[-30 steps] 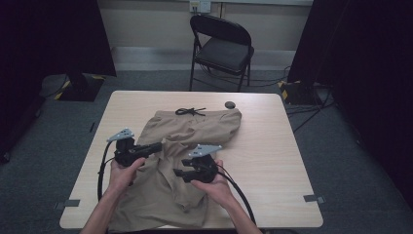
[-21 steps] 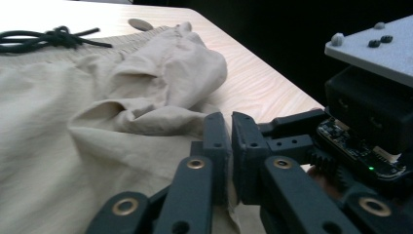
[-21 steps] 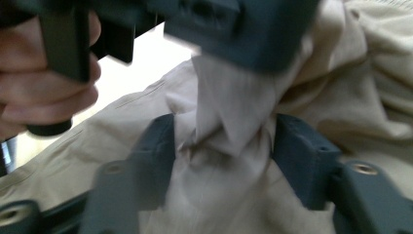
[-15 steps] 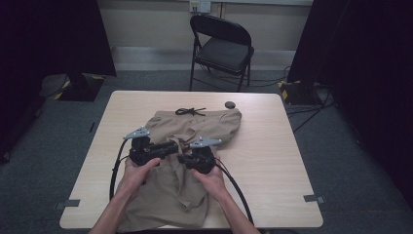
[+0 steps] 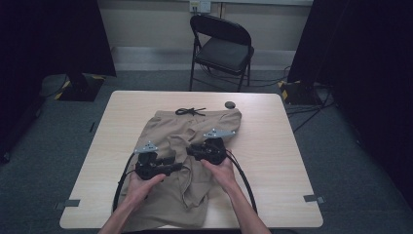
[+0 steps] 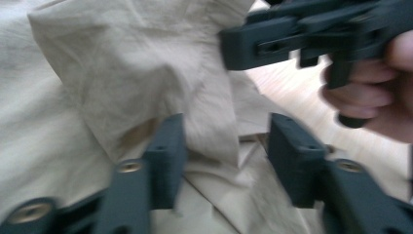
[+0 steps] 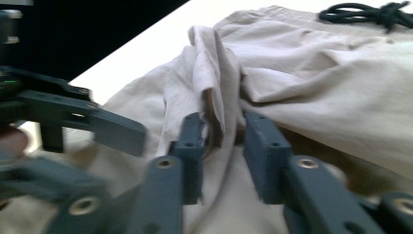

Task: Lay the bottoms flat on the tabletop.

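A pair of tan shorts (image 5: 187, 161) lay spread on the table (image 5: 282, 146), reaching from the middle of its far half, where the waistband and a black drawstring (image 5: 190, 111) pointed at the far edge, down to the near edge between the person's forearms. A small dark round object (image 5: 230, 104) sat on the bare wood just beside the waistband's right end.

Both grippers met over the middle of the shorts, where a fold of cloth (image 7: 214, 73) stood up in a ridge. In the right gripper view, the right gripper (image 7: 221, 146) had its jaws parted on either side of that ridge; they had just been opening, and a gap showed beside each pad, so the cloth stood loose between them rather than pinched. In the left gripper view, the left gripper (image 6: 226, 146) likewise straddled a raised flap, its jaws having just been opening too, wide apart and not pressing.

The two grippers faced each other closely, the left hand (image 5: 141, 187) and right hand (image 5: 221, 170) coming in from the near edge, probably so each could take one side of the ridge and flatten or fold the shorts evenly.
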`<act>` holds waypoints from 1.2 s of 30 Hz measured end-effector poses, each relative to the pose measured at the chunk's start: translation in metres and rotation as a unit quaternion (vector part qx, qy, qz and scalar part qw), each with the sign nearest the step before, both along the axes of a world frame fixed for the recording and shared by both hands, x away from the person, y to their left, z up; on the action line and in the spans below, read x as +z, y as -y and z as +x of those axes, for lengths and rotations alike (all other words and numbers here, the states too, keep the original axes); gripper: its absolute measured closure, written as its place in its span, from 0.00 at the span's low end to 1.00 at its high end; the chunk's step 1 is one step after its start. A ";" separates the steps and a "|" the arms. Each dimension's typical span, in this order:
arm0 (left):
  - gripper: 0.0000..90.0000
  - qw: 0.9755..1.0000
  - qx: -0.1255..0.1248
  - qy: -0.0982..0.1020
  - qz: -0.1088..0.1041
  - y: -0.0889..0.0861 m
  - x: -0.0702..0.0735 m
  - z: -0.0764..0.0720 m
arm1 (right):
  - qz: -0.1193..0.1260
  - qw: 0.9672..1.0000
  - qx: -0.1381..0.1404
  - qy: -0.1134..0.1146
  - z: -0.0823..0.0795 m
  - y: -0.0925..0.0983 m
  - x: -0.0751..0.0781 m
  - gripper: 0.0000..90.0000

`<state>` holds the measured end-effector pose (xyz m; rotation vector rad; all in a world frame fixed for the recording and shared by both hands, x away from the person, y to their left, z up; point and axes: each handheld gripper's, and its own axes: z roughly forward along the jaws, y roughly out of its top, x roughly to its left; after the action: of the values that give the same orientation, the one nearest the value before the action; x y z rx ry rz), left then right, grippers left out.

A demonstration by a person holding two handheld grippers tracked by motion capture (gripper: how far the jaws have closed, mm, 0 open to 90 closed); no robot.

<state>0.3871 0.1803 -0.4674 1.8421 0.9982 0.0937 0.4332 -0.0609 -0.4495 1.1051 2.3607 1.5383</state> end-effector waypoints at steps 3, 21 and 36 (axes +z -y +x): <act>0.66 1.000 -0.006 -0.014 0.010 0.002 -0.007 0.003 | 0.003 1.000 0.003 0.002 0.000 -0.006 0.006 0.63; 0.33 0.999 -0.050 -0.007 -0.009 0.020 -0.002 -0.016 | 0.000 0.997 -0.077 0.003 0.051 0.006 0.026 0.98; 0.50 0.998 -0.042 -0.028 0.035 0.027 -0.026 -0.012 | 0.012 0.993 -0.115 0.013 0.068 0.030 0.043 0.98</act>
<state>0.3755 0.1530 -0.4929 1.9579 0.9653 0.0263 0.5017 -0.0904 -0.4062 1.3033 2.1154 1.4936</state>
